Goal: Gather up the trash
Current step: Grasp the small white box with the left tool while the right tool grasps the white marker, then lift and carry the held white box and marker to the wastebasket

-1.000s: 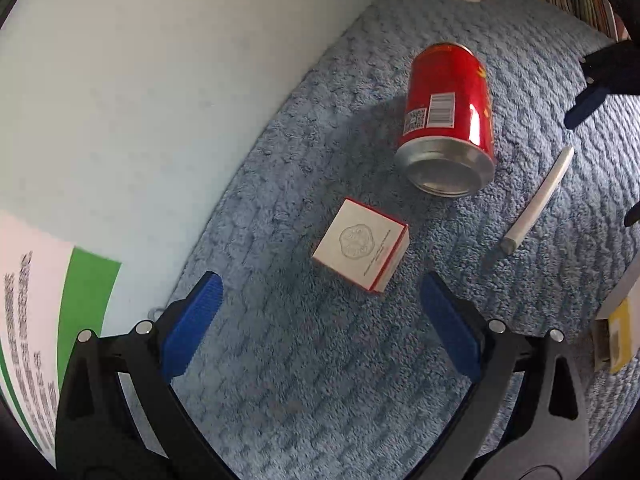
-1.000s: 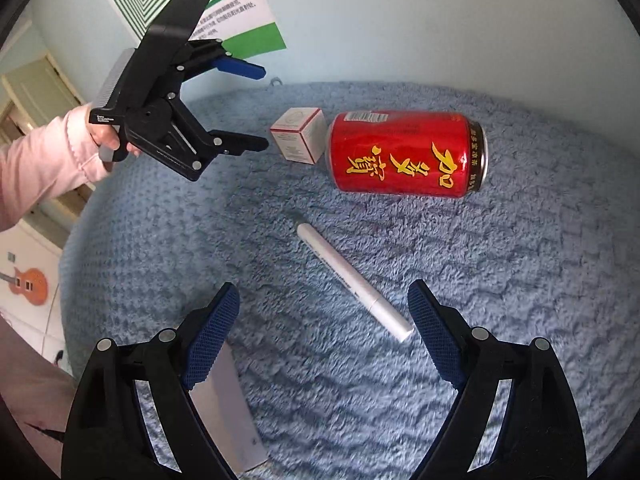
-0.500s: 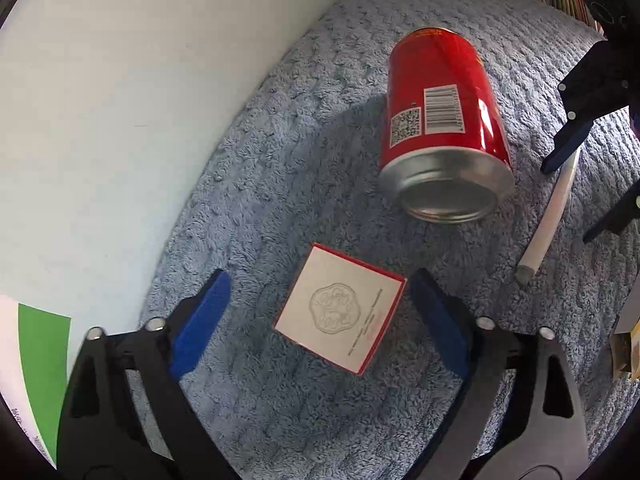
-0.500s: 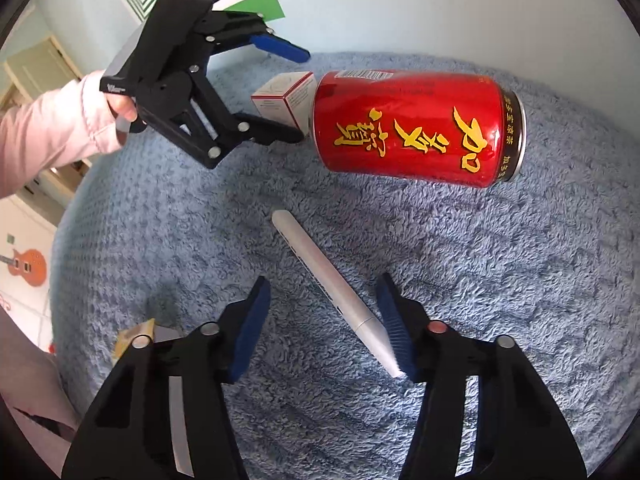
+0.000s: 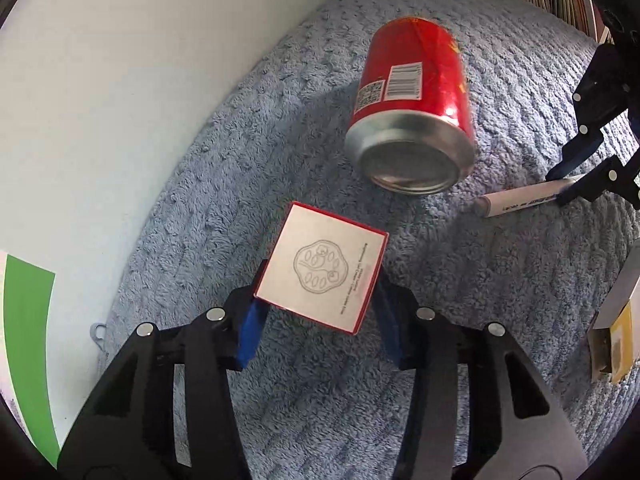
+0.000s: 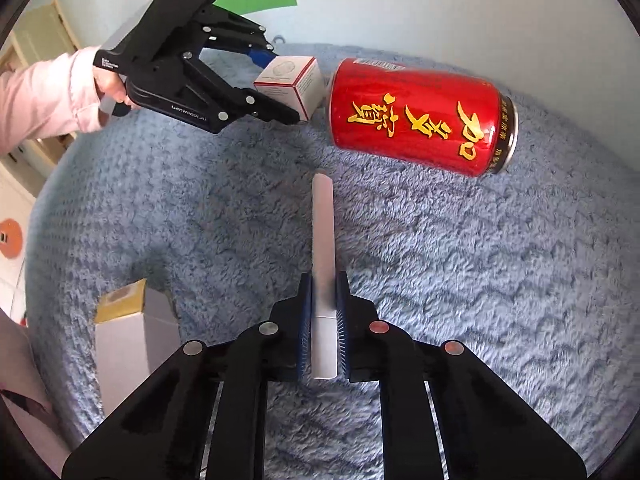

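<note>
Now, from the left wrist, the left tongs [image 5: 320, 320] have just been closing, and their blue pads sit against two opposite sides of the small box [image 5: 322, 272], white with a red edge. They are clenched on it, near its lower half, with the printed top facing the camera. The box looks raised a little off the blue blanket [image 5: 240, 160], though I cannot be sure it is clear of it. Just beyond lies the red can [image 5: 412, 120] on its side, base toward the camera. To the right the pen [image 5: 520, 202] sticks out from the right tongs [image 5: 568, 188]. A yellow-ended carton [image 5: 616, 320] lies at the right edge.

From the right wrist, the right tongs [image 6: 322, 320] have also just been closing and now grasp the pen [image 6: 323, 240] near its back end. Most of its length points forward toward the can [image 6: 416, 116]. The left tongs [image 6: 280, 84] hold the box [image 6: 292, 80] just beside the can's top end, with a hand [image 6: 112, 88] in a pink sleeve behind them. The carton [image 6: 132, 336] lies at lower left.

The risks, as I judge them: the pen is smooth and round and held far from its middle, so a quick swing could make it pivot or slide out. The box is gripped low and slightly askew, so it may twist or crush if squeezed harder. Either pair lifting carelessly could knock the can, which would roll on the soft blanket.
</note>
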Tool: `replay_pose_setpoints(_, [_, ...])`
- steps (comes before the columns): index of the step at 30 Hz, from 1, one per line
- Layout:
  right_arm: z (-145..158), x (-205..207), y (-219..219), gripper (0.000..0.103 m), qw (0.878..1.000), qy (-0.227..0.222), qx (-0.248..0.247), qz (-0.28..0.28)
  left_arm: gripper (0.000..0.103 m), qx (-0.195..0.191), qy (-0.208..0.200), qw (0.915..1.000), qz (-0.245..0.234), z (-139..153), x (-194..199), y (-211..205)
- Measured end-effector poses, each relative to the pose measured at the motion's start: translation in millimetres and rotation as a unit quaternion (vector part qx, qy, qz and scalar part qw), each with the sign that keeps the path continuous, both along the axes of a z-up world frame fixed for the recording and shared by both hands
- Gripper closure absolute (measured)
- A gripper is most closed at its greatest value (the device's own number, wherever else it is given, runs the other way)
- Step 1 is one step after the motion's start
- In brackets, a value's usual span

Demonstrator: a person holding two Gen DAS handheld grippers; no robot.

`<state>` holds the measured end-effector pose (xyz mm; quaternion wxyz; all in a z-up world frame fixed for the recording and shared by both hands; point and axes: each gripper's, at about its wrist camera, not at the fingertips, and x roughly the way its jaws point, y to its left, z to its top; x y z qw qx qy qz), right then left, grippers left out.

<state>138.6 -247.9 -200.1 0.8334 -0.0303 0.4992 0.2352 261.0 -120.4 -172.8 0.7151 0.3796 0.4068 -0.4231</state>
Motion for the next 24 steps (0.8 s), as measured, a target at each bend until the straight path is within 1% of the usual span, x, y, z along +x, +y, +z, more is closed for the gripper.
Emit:
replay_pose_setpoints(2, [5,-8,-1,0.090,1.000,0.000,0.008,-0.006,0.058,-0.001,-0.003,1.0000,0.006,6,-8,3])
replay_pose_setpoints(10, [25,-30,-11,0.090,0.999,0.005,0.028,-0.032,0.058,0.020,-0.022,0.9994,0.018,26,-41,3])
replay_pose_setpoints(13, [38,-42,-12,0.090,0.999,-0.003,0.027,-0.038,0.058,0.018,-0.018,0.9991,0.034,38,-53,7])
replay_pose_setpoints(24, [79,-88,-27,0.090,0.997,-0.031,0.022,-0.068,0.058,0.027,-0.047,0.9979,0.034,78,-102,25])
